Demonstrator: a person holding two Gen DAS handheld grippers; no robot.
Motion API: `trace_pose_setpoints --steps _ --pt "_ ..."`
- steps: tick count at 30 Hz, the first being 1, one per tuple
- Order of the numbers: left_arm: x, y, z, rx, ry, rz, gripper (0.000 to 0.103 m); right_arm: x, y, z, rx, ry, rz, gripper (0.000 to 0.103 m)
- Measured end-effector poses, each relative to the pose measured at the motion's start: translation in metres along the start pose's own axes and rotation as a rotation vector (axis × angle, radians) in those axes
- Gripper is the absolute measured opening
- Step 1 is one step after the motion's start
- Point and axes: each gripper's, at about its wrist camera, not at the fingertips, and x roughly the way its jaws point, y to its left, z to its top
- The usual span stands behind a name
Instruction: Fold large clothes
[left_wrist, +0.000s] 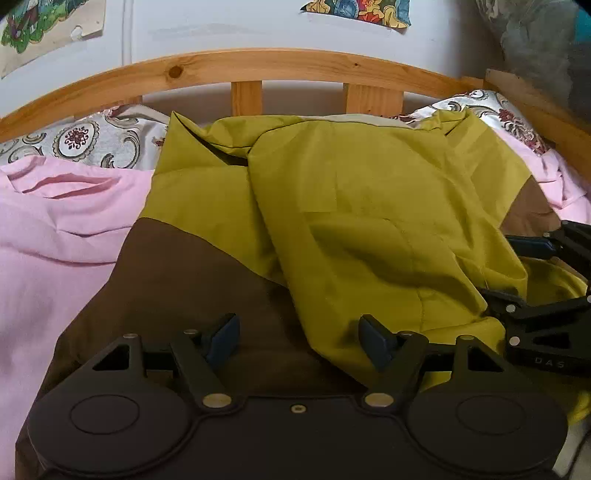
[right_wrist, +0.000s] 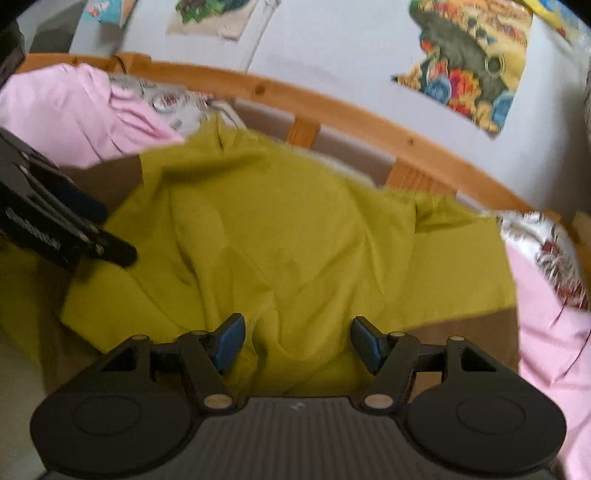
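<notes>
At the far left a pink sheet (left_wrist: 55, 229) covers the bed. Beside it the olive-and-brown garment (left_wrist: 332, 206) lies crumpled across the middle of the bed, one olive flap thrown over the brown part, edges uneven. The left gripper (left_wrist: 299, 338) hovers over its near brown edge, fingers released; the right gripper (right_wrist: 297, 341), over olive cloth, likewise released. Folding looks barely begun: smoothing and squaring remain.

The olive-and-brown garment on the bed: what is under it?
Under the olive-and-brown garment lies a pink sheet, showing on both sides, with patterned pillows behind it by the wooden headboard. Whatever lies directly beneath its middle is covered.
</notes>
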Motion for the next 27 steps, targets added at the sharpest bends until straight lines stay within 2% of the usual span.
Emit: trace_pose_setpoints --steps 5,7,10,13,17,21,27 --pt "0.000 -0.004 -0.001 0.031 0.002 0.027 0.075 0.005 0.004 -0.005 0.001 0.002 -0.014 0.075" --pt "-0.007 -0.002 0.001 -0.010 0.013 0.011 0.076 0.001 0.000 -0.002 0.015 0.001 -0.006 0.079" --pt "-0.024 0.005 0.003 -0.067 0.010 -0.030 0.086 -0.017 -0.010 0.000 0.052 -0.025 -0.001 0.089" --pt "-0.050 0.007 0.002 -0.061 -0.013 -0.048 0.094 -0.047 -0.017 0.000 0.057 -0.072 0.001 0.098" --pt "-0.093 0.001 0.000 0.013 -0.051 -0.050 0.102 -0.091 -0.021 -0.005 0.046 -0.105 0.017 0.103" --pt "-0.141 -0.009 -0.011 0.064 -0.086 -0.047 0.102 -0.138 -0.015 -0.013 0.084 -0.096 0.030 0.103" --pt "-0.205 -0.029 -0.051 0.065 -0.061 -0.091 0.102 -0.223 0.008 -0.037 0.131 -0.065 0.089 0.103"
